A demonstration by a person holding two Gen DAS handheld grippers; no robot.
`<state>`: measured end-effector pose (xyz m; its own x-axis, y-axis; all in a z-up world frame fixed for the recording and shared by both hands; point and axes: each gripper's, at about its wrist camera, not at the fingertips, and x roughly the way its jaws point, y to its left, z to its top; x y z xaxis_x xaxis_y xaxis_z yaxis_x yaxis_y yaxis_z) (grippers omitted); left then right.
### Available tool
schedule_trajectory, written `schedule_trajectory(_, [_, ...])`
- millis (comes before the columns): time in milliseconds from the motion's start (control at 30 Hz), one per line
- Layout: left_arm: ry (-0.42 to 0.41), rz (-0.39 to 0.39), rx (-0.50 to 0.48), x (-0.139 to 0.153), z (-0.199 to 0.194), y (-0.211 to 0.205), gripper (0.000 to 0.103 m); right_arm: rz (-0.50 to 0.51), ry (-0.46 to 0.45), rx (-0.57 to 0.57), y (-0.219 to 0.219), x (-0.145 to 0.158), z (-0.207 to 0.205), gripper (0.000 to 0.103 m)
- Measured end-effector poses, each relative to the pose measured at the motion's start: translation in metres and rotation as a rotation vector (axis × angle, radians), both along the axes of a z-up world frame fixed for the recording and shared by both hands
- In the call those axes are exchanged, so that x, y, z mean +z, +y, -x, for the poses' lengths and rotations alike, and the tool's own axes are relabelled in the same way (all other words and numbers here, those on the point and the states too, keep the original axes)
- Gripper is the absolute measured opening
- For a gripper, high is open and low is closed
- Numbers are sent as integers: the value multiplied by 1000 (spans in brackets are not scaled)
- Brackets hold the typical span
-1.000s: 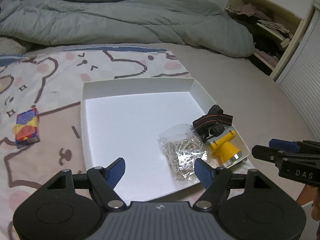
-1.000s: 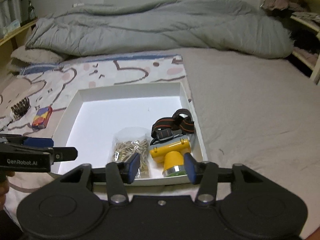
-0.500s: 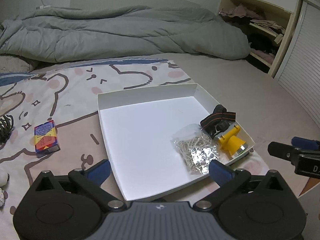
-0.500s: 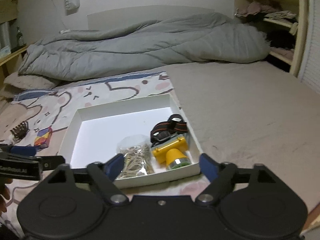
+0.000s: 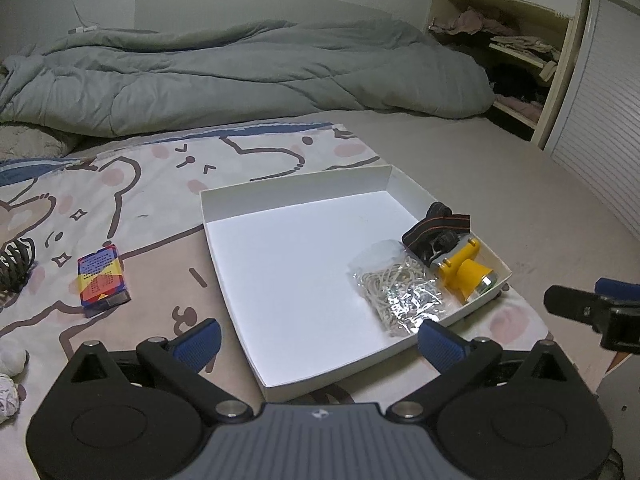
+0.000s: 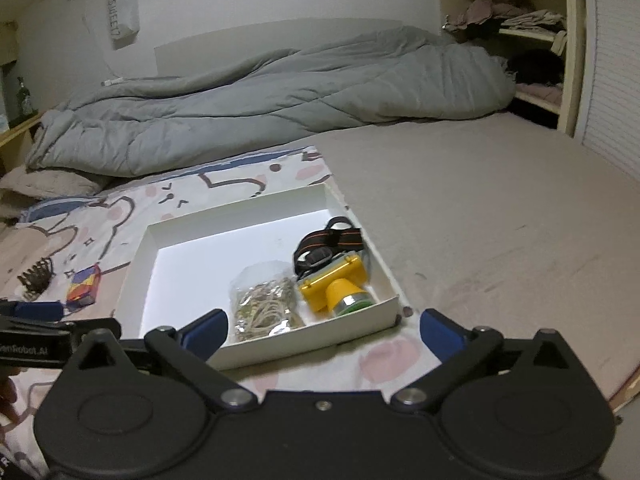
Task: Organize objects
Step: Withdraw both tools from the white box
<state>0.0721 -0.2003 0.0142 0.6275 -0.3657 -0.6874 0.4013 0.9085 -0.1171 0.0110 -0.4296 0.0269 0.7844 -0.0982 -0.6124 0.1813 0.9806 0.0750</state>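
Left wrist view shows the left gripper point(image 5: 318, 338) spread wide and empty above the near edge of the shallow white cardboard box point(image 5: 296, 192). The right gripper point(image 6: 323, 330) has its jaws opening, nothing between them. In the box's right corner lie a clear bag of rubber bands point(image 5: 396, 288) and a yellow headlamp with black strap point(image 5: 464, 268), apparently already sorted. A colourful small carton point(image 5: 102, 280) waits outside on the cartoon-print blanket point(image 5: 152, 184).
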Motion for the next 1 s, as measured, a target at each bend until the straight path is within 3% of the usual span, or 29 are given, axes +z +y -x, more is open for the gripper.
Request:
schedule_trajectory(167, [-9,3,24,1,-2,9,103,43,-8,17,9,1,-1,103])
schedule_trajectory(433, [-23,-11,95,6,-15,43,103,31,-22,63,29,7,-24,103])
schedule_trajectory(1000, [-63,-30,354,13,-40,157,103,38,-17,285,134,2,-107,103])
